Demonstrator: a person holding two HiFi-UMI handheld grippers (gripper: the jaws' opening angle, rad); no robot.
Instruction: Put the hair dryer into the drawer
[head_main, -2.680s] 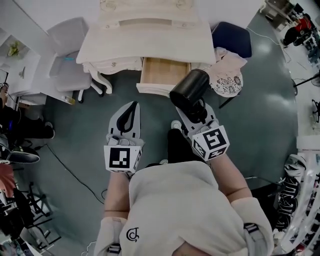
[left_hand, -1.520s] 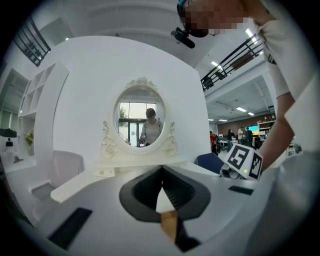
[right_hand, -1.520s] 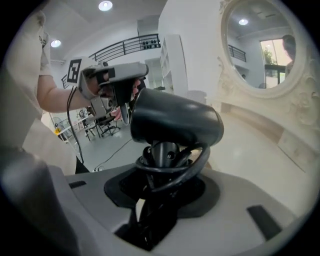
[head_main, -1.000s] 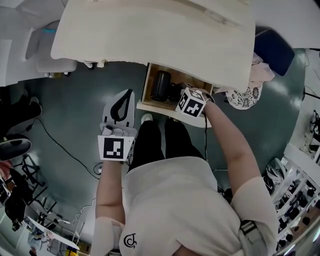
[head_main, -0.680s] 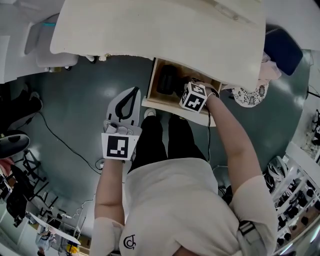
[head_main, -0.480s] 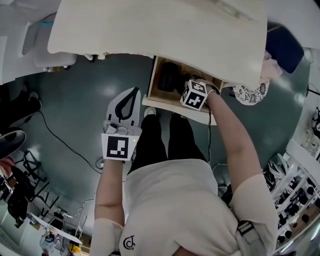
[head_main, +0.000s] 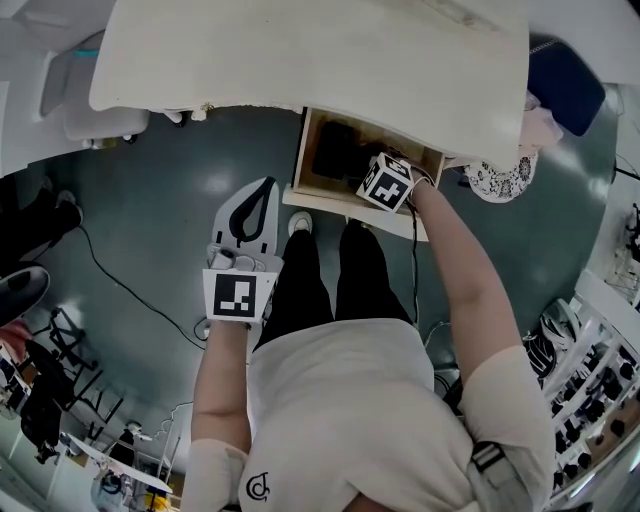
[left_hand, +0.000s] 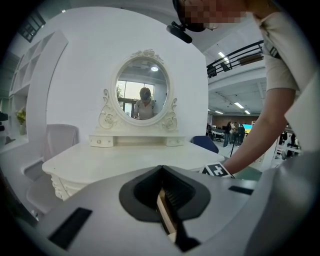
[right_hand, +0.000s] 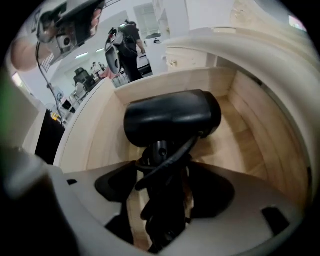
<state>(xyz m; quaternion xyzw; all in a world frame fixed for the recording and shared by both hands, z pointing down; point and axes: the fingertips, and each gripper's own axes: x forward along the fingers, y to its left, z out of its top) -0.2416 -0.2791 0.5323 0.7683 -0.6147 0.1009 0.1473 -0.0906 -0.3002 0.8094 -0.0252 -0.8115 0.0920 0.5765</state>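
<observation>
The dresser's (head_main: 300, 50) open drawer (right_hand: 110, 125) holds the hair dryer (right_hand: 172, 117), barrel lying just past the right gripper's (right_hand: 162, 170) jaws, which are opening with the handle loose between them, while the left gripper's (left_hand: 161, 169) jaws are closed together on nothing, the drawer off to their right.

The scene is seen from above by the head view, steeply down onto the dressing table (head_main: 300, 50) and its open drawer (head_main: 308, 150). The left gripper view is set low, nearly level, facing the mirror (left_hand: 143, 95). The right gripper view is pointed down into the drawer, very near. The drawer is shared with the head view.
</observation>
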